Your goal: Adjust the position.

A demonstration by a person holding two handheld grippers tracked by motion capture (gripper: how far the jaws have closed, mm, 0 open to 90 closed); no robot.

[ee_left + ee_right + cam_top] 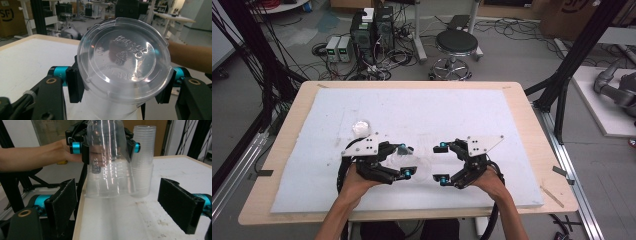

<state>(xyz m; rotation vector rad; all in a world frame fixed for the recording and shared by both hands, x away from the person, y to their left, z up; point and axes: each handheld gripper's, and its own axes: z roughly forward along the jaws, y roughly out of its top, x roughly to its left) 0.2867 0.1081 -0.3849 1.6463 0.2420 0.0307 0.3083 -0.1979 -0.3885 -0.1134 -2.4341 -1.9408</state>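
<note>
**A:** How far along is it?

**B:** The left gripper [120,87] has its jaws clamped on one clear plastic cup [124,62], held upside down at centre frame. In the right gripper view it hangs just above the table [155,220]. The right gripper [125,205] stands with jaws wide apart and empty. The cup stack [143,157] waits at upper right. One cup separated, I'd judge; setting down remains.

**A:** Any writing?

**B:** Embossed marks on the cup's base, unreadable; "SF" on a cardboard box [7,17], upper left.
</note>
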